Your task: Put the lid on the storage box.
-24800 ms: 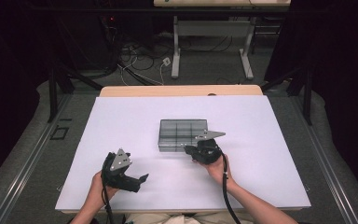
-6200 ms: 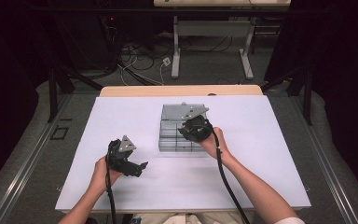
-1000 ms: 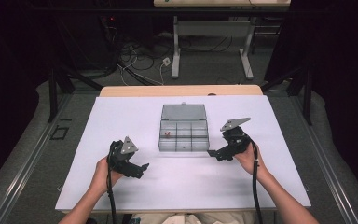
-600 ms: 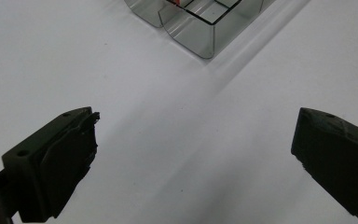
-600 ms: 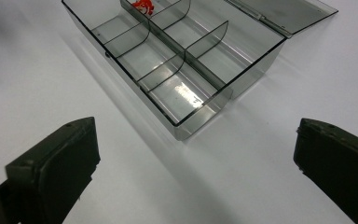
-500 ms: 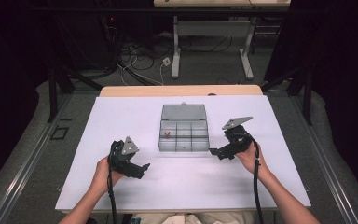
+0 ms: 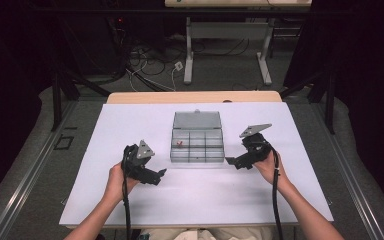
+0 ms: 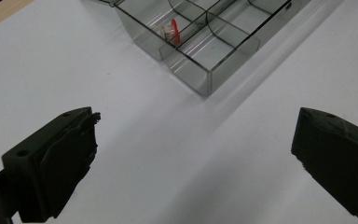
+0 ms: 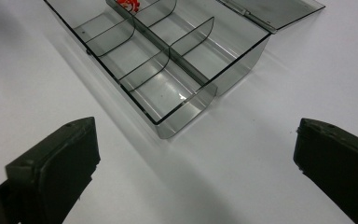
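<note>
- Plainly, the clear divided organiser box sits mid-table with its lid flung back flat on the far side; a small red item lies in one compartment on the box's left side.
- Left gripper hangs near the box's left front corner, jaws spread wide and holding nothing.
- Right gripper is just beside the box's right front corner, jaws likewise wide apart and empty.
- Risk, as I judge it: the box is light, so a jaw nudging a wall could skid it across the smooth white table.
- Thin dividers crowd each compartment; wide jaws may snag one reaching for the red item.
- Nothing else stands around the box.
</note>
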{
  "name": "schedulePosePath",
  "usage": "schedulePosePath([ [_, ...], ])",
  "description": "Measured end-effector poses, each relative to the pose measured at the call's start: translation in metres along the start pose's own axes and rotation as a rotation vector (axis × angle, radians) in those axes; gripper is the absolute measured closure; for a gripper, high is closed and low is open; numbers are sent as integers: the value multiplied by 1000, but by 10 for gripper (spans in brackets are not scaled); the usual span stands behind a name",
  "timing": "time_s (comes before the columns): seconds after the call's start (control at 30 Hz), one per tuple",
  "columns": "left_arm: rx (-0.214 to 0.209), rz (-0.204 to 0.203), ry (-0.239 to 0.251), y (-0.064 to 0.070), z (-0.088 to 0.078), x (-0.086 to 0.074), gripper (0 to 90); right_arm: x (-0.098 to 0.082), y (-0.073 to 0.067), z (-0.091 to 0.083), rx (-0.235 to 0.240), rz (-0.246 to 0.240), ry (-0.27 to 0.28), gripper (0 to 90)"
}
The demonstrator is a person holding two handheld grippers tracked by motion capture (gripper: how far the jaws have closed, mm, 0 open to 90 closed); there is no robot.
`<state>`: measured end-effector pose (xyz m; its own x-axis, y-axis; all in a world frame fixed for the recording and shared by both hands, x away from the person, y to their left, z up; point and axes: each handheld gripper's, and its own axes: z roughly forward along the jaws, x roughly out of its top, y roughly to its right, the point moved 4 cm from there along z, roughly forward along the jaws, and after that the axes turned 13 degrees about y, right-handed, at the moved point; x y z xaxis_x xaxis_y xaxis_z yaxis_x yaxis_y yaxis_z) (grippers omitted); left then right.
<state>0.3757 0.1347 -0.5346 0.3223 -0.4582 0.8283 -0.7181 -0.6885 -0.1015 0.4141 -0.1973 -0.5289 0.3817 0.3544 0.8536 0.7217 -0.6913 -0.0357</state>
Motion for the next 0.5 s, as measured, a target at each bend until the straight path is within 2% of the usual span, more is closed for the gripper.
schedulePosePath([
  [0.17, -34, -15, -6, 4, 14, 9, 0, 0, 3, 1, -10, 5, 16, 0],
  [0.27, -31, -11, -23, 7, 22, 16, 0, -1, 4, 0, -9, 7, -7, 0],
  [0.43, -37, -5, -22, 10, 37, 29, 0, -1, 4, 1, -9, 9, -7, 0],
  [0.5, -37, -5, -25, 11, 42, 32, 0, -1, 6, 2, -22, 3, 14, 0],
])
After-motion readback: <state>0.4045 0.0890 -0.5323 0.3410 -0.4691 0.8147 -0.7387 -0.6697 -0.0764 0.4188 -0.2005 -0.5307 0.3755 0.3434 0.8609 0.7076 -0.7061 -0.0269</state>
